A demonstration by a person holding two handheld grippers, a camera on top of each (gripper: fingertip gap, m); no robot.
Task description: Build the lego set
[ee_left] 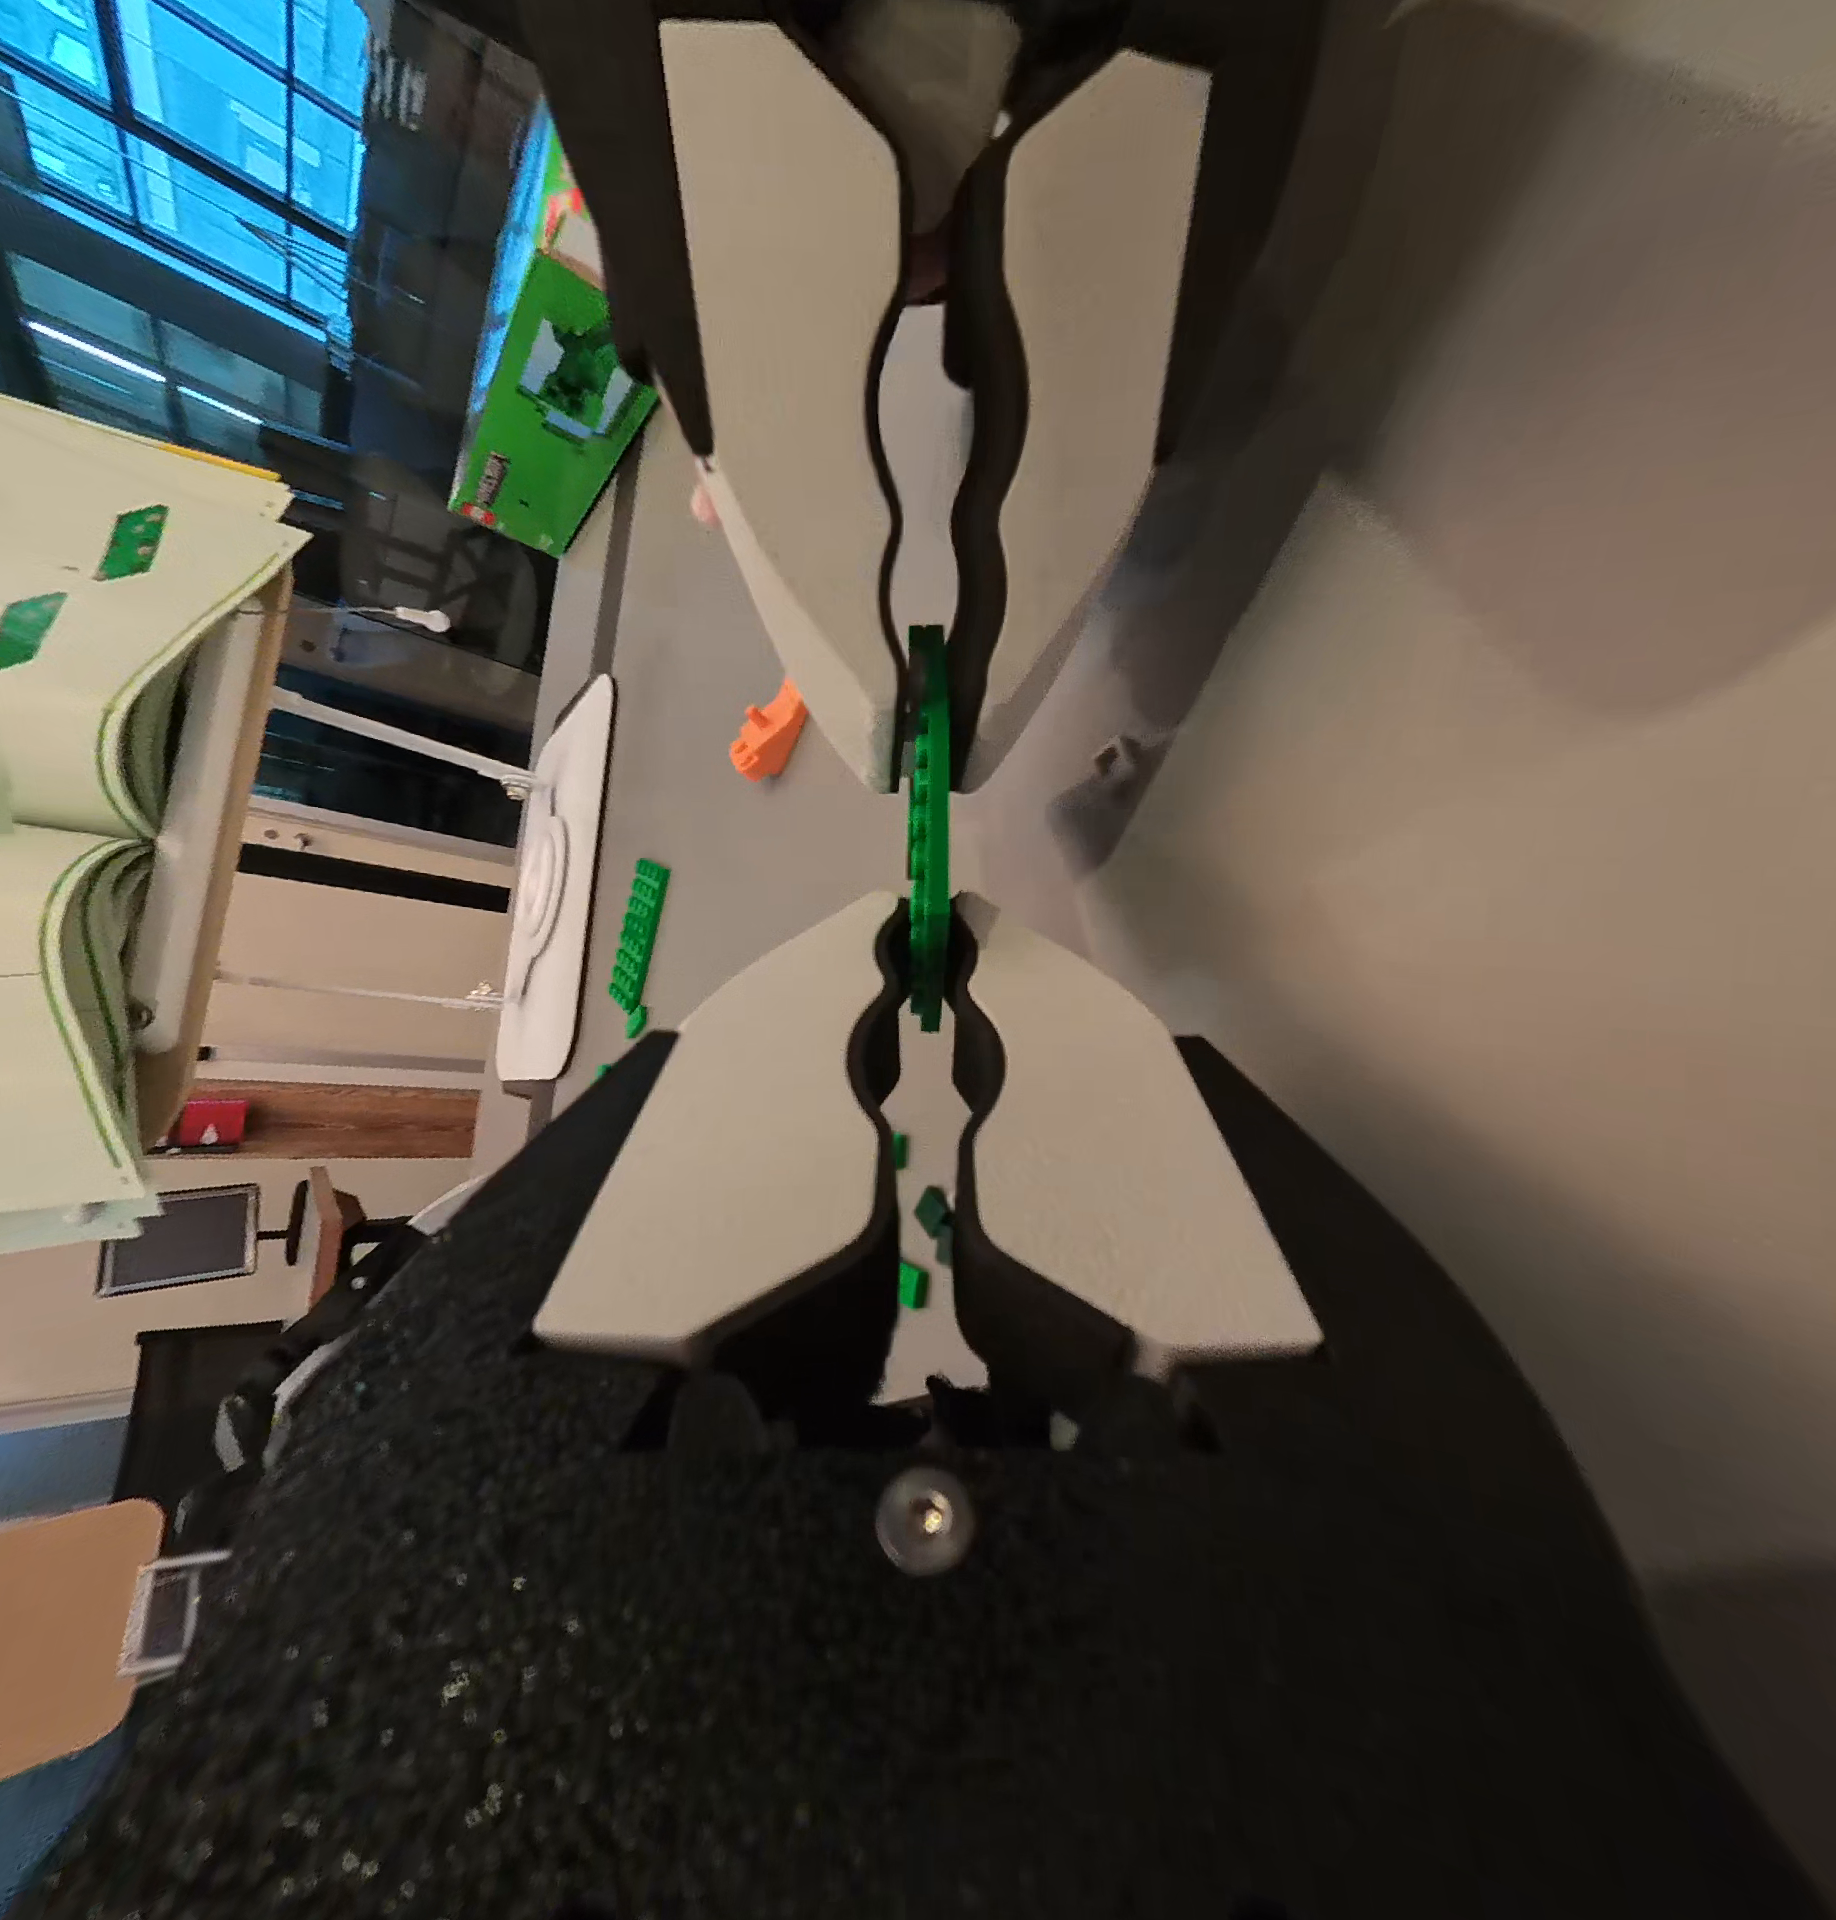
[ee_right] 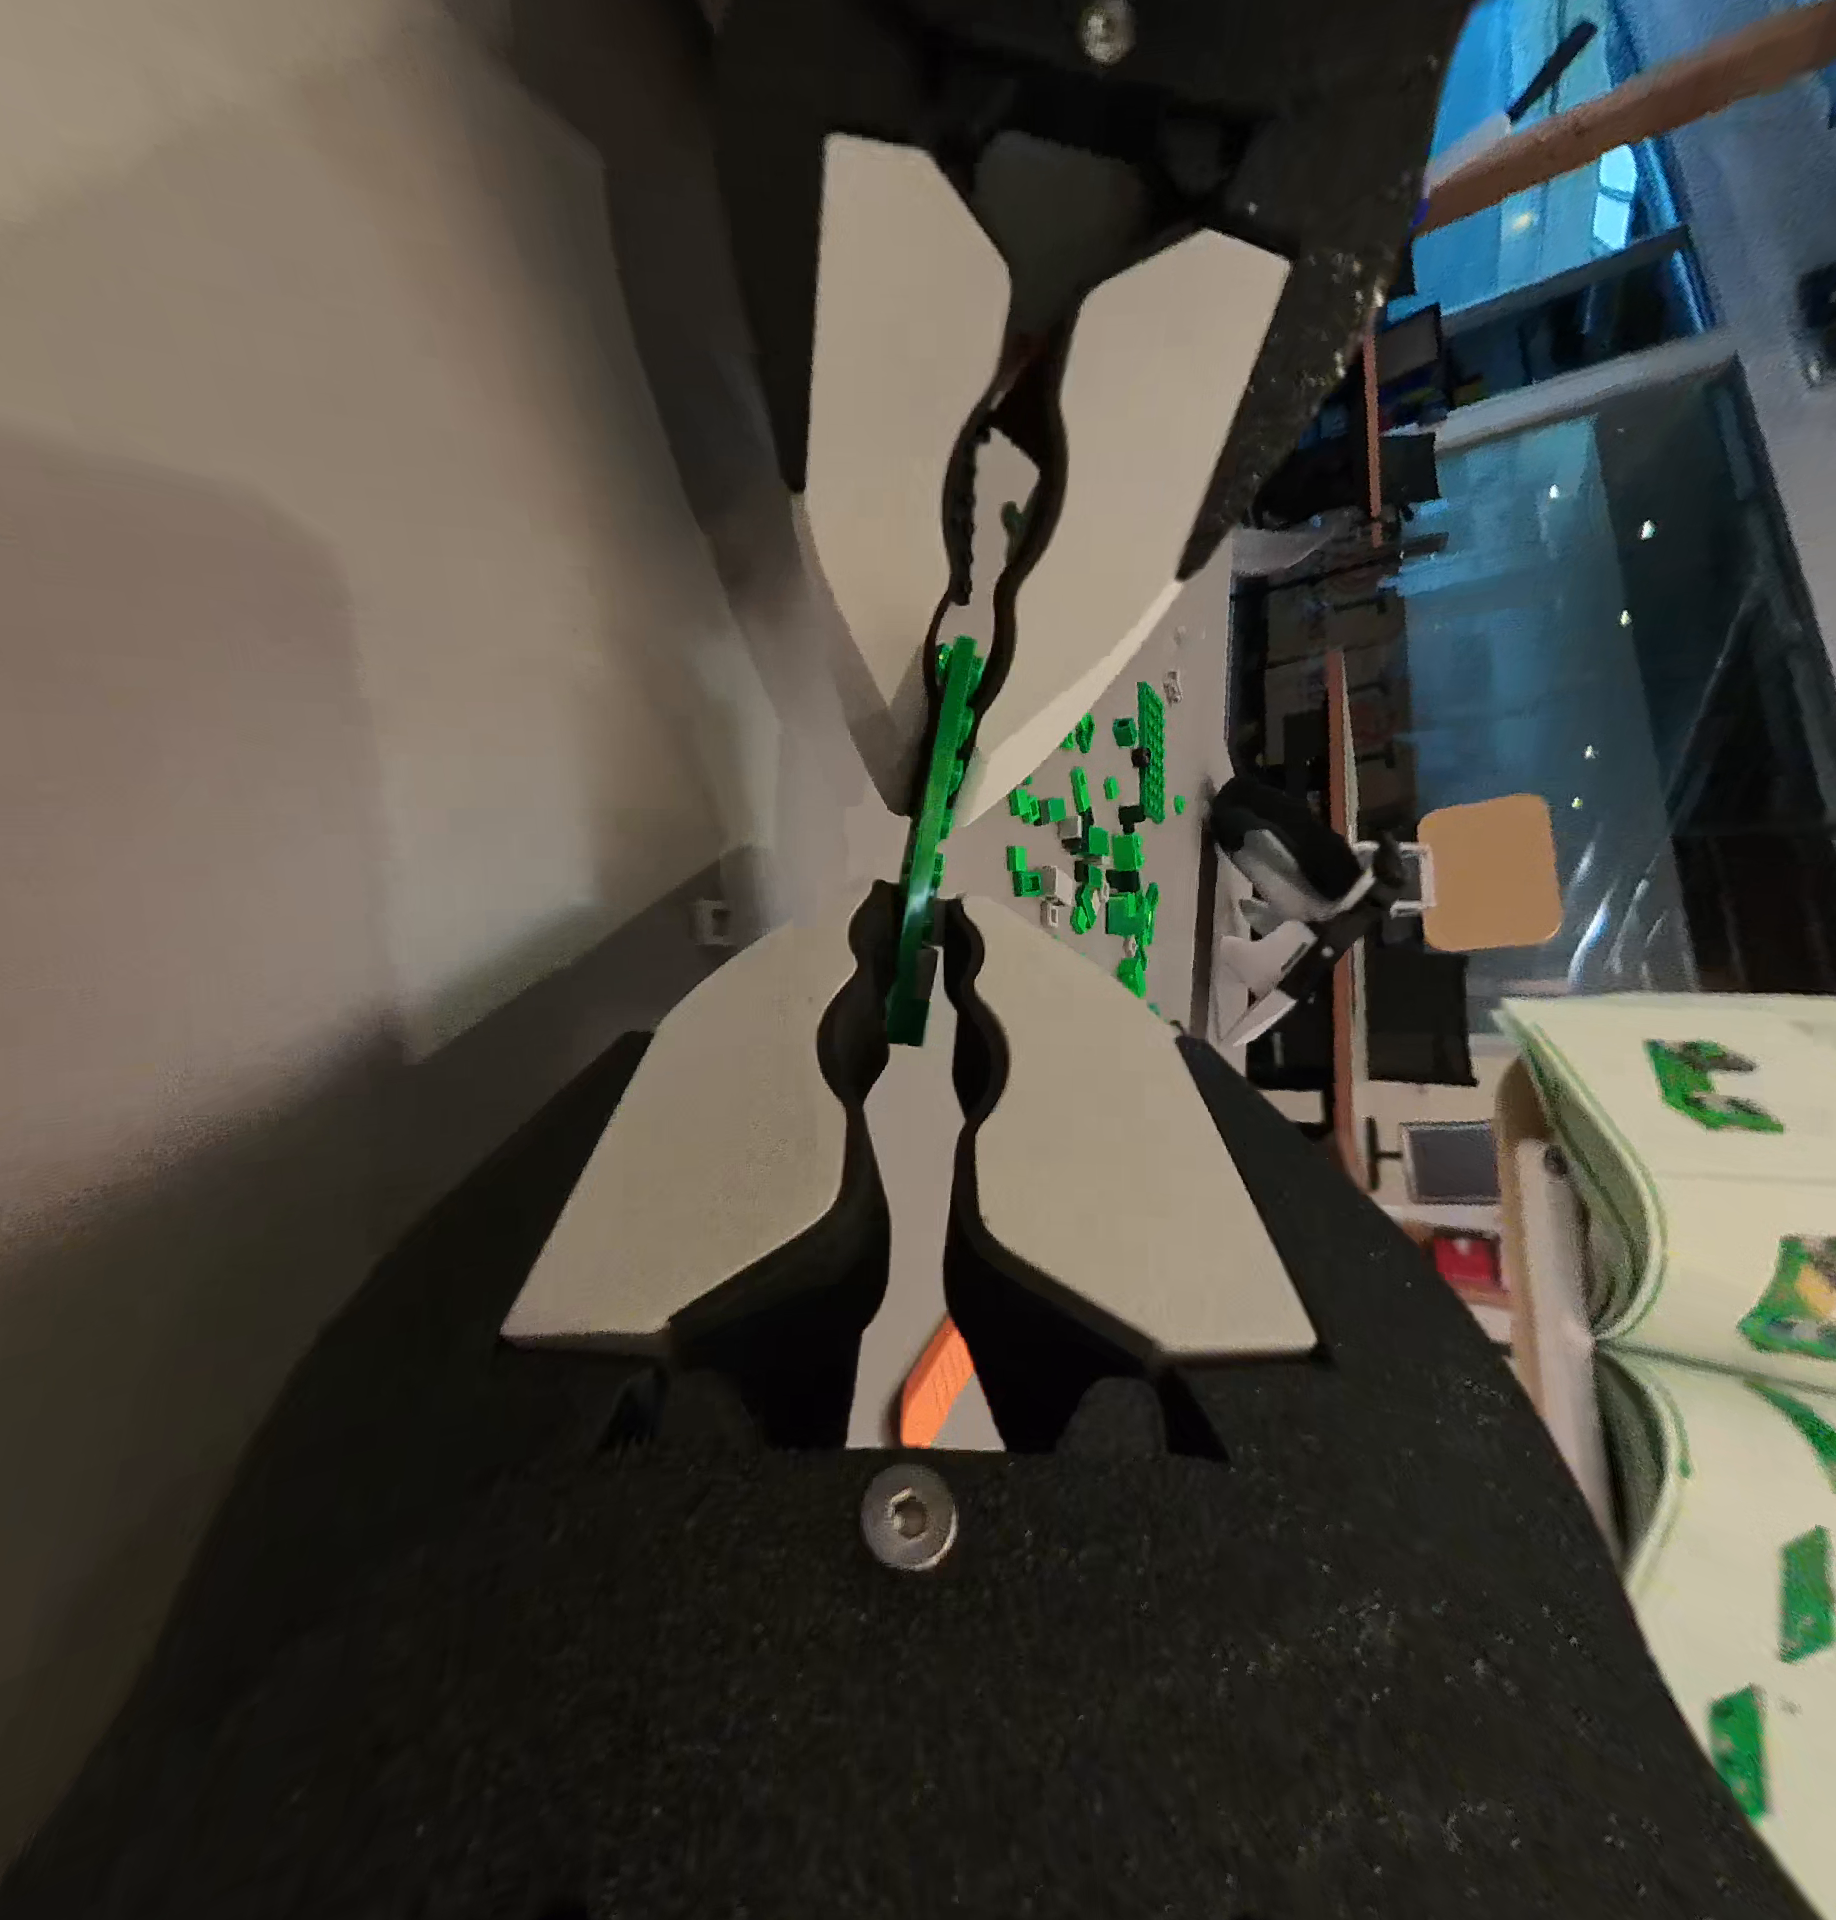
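Two hand-held grippers met nose to nose above the tabletop, and you had both clamped on one green plate held edge-on between them. Your left hand-held gripper pinched the near end of that plate, while your right hand-held gripper pinched the opposite end; in the right wrist view the plate looked slightly bowed or tilted. Whether it was one plate or two stacked ones, you could not tell. The step in hand seemed to be a handover or a pressing-together early in the build, since most loose green bricks lay scattered on the tabletop, with a long green plate and an orange tool apart from them. The open instruction booklet stood nearby. Next, you likely needed one side to let go cleanly without twisting the plate.
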